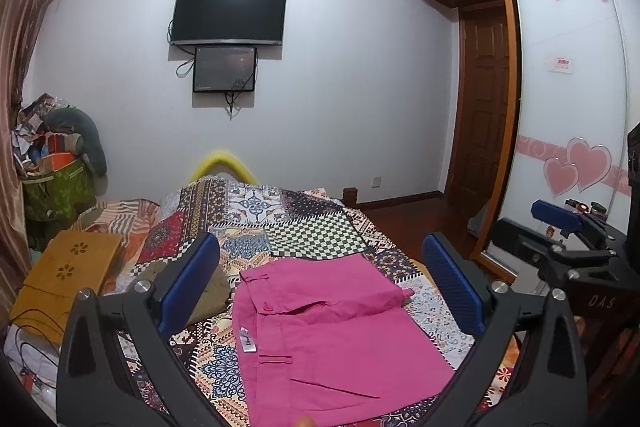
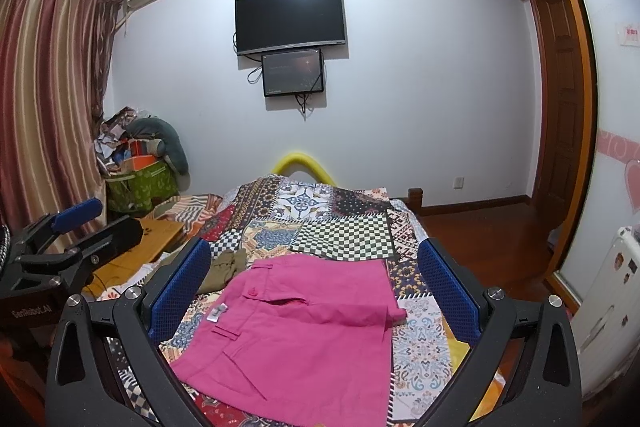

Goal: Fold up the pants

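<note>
Pink pants [image 1: 332,339] [image 2: 304,327] lie folded into a flat rectangle on the patchwork bedspread [image 1: 316,227] [image 2: 340,231], waistband and white label to the left. My left gripper [image 1: 324,267] is raised above them, open, with nothing between its blue pads. In the same way my right gripper [image 2: 316,267] hovers open and empty over the pants. Each gripper shows in the other's view: the right one at the right edge [image 1: 560,223], the left one at the left edge [image 2: 68,223].
An olive garment [image 1: 212,295] [image 2: 224,267] lies left of the pants. A small wooden lap table [image 1: 68,275] sits on the bed's left side. A heap of bags [image 2: 136,163] stands by the curtain. A wardrobe [image 1: 568,99] and door are on the right.
</note>
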